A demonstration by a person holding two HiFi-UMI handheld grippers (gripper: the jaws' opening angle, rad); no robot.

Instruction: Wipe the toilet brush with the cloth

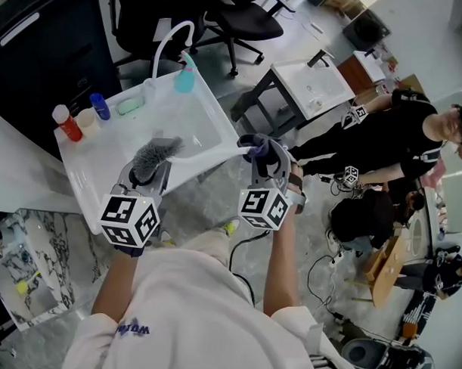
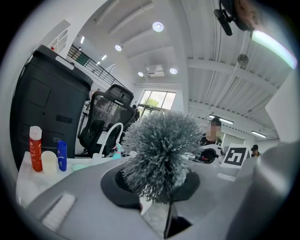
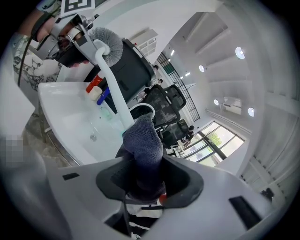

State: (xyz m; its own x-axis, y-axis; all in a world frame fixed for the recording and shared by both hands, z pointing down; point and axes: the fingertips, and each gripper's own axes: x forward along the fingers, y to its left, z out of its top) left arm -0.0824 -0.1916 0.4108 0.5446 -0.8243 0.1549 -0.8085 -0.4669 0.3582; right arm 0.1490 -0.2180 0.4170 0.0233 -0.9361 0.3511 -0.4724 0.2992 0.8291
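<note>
Looking down over a white rectangular sink basin point(image 1: 77, 163), I have the left hand-held gripper point(image 1: 146, 175) pinched on the white-handled plastic toilet brush point(image 1: 205, 153) right at its neck. Its fuzzy grey bristle head point(image 2: 161, 157) stands up between the jaws and fills that gripper's own view. The white handle runs across the basin's near corner toward my right hand. There the right hand-held gripper point(image 1: 262, 158) is clamped on a dark blue-grey knitted cloth point(image 3: 143, 150). The cloth is bunched around the handle's end, and in the right gripper view the handle rises out of it toward the bristles.

On the basin's far rim stand a red bottle point(image 1: 67, 123), a cream bottle point(image 1: 86, 119) and a blue bottle point(image 1: 100, 106) in a row. A teal dispenser point(image 1: 185, 80) stands farther along, beside the arched white tap point(image 1: 172, 36).
</note>
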